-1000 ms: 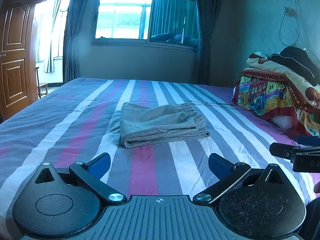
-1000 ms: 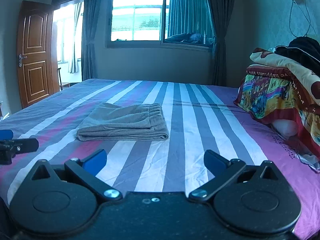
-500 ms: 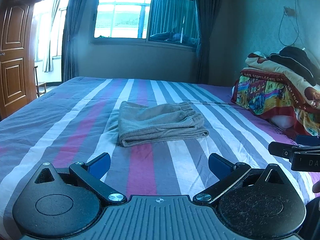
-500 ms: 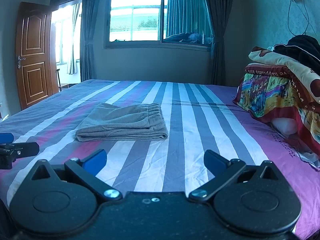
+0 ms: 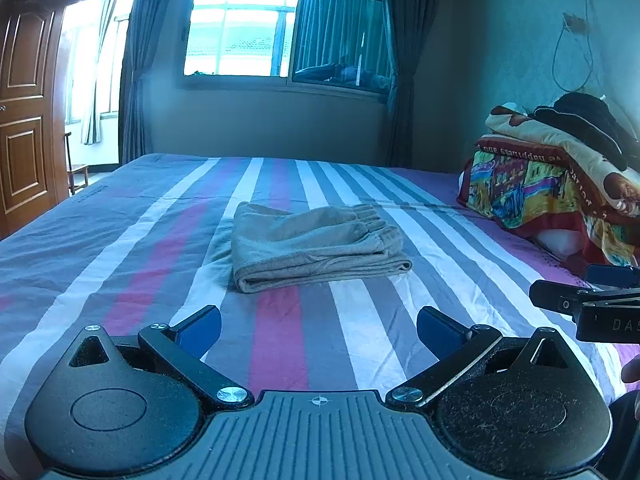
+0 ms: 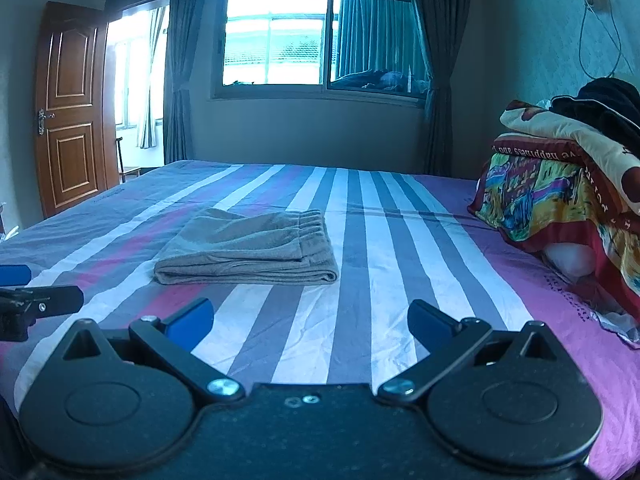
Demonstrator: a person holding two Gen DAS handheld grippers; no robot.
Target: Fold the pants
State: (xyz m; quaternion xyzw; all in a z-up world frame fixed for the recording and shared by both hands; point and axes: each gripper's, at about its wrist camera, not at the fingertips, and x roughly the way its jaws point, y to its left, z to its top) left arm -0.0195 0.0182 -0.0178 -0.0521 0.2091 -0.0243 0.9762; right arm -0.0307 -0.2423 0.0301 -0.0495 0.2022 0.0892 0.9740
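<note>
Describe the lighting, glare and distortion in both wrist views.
Left wrist view: the window is blown out, a hazy flare beside the curtain, fisheye bending the door; the folded pants stay sharp. Right wrist view: same backlight, dim blue cast, dark corners, the striped bed sheet clear.

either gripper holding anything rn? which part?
Nothing. Left gripper and right gripper are open and empty; the folded pants lie apart on the bed.
</note>
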